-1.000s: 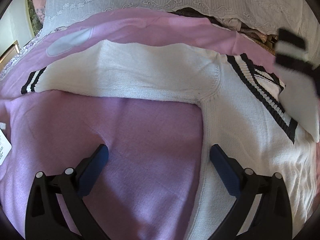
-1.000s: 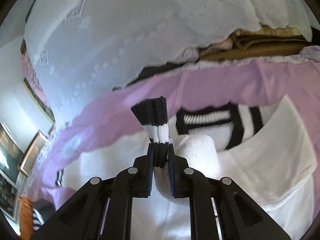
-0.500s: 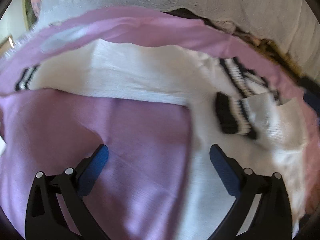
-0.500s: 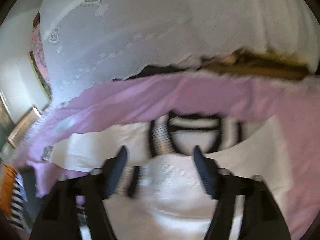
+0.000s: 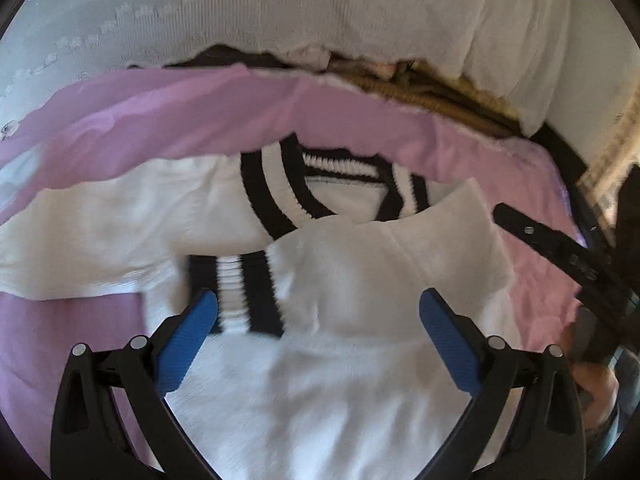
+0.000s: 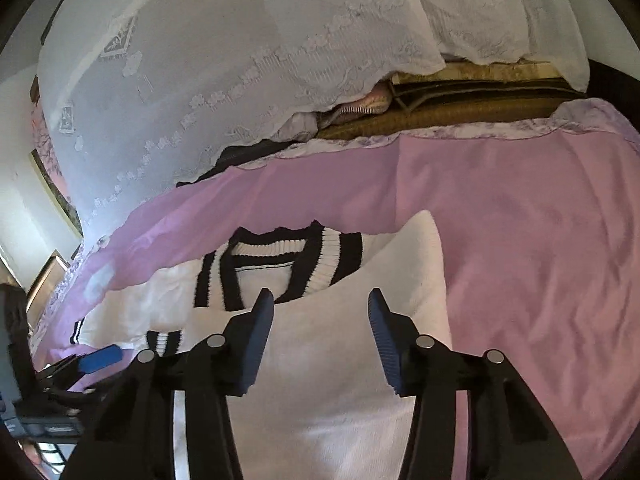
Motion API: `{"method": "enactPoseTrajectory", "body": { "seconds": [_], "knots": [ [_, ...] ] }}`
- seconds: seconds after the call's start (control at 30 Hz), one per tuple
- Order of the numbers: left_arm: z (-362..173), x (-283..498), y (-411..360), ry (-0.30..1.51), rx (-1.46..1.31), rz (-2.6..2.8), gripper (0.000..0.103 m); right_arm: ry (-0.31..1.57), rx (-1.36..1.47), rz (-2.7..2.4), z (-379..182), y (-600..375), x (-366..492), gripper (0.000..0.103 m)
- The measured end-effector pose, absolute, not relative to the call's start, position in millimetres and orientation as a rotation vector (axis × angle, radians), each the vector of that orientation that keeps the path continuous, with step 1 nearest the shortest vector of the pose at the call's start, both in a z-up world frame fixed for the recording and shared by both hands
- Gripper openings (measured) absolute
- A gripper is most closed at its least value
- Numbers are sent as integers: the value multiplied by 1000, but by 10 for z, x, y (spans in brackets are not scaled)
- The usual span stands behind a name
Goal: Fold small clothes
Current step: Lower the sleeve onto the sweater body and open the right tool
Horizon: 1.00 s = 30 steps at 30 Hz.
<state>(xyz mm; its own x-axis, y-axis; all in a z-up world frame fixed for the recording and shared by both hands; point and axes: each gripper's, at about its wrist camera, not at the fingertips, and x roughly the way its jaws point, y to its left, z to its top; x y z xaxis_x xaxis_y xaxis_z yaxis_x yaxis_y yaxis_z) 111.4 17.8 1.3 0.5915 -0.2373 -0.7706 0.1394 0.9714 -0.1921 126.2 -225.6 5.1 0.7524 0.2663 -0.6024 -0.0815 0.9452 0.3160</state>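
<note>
Pink sheet [image 5: 160,112], one sweater [image 5: 340,380] (sleeve folded), two grippers

My fingers [image 5: 188,332] wear blue ribbed pads on black frames. Under them lies a white knit sweater [image 5: 340,380] with black-and-white striped bands at its collar [image 5: 276,196] and cuff [image 5: 236,292]. The sheet [image 6: 520,208] beneath it is plain lilac pink, and the lace cloth [image 6: 240,60] behind is white with a flower pattern.
</note>
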Motion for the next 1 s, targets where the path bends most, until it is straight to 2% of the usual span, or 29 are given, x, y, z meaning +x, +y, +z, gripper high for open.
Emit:
{"method": "enactPoseTrajectory", "body": {
  "seconds": [0.17,0.23,0.3,0.4,0.43,0.57,0.63,0.67,0.7,0.8,0.83,1.0],
  "knots": [
    [-494,1520,192,1005,-98,-132,99,794,362,128,-347,-2562,1519,48],
    [-524,1448,113,947,-23,-116,99,824,401,102,-537,-2769,1594,35],
    [-518,1410,45,928,16,-89,99,828,547,130,-611,-3010,1606,17],
    [-489,1382,115,913,-33,-106,99,825,577,131,-649,-3075,1570,9],
    [-455,1342,156,896,-44,-96,99,820,572,126,-645,-3075,1542,9],
    [-267,1006,401,775,-76,-28,99,710,510,98,-327,-2994,1242,19],
    [-278,979,481,785,-90,-19,99,671,441,113,-155,-2858,1095,27],
    [-327,1011,512,812,-96,-10,99,672,418,122,-131,-2810,1055,37],
    [-388,1073,547,848,-105,-1,99,688,388,129,-140,-2725,1028,43],
    [-540,1251,551,942,-99,36,99,776,298,109,-344,-2561,1051,44],
    [-531,1250,531,936,-91,42,99,820,273,98,-466,-2531,1081,45],
    [-394,1137,640,876,-151,75,99,803,291,114,-484,-2597,1018,44]
  ]
}}
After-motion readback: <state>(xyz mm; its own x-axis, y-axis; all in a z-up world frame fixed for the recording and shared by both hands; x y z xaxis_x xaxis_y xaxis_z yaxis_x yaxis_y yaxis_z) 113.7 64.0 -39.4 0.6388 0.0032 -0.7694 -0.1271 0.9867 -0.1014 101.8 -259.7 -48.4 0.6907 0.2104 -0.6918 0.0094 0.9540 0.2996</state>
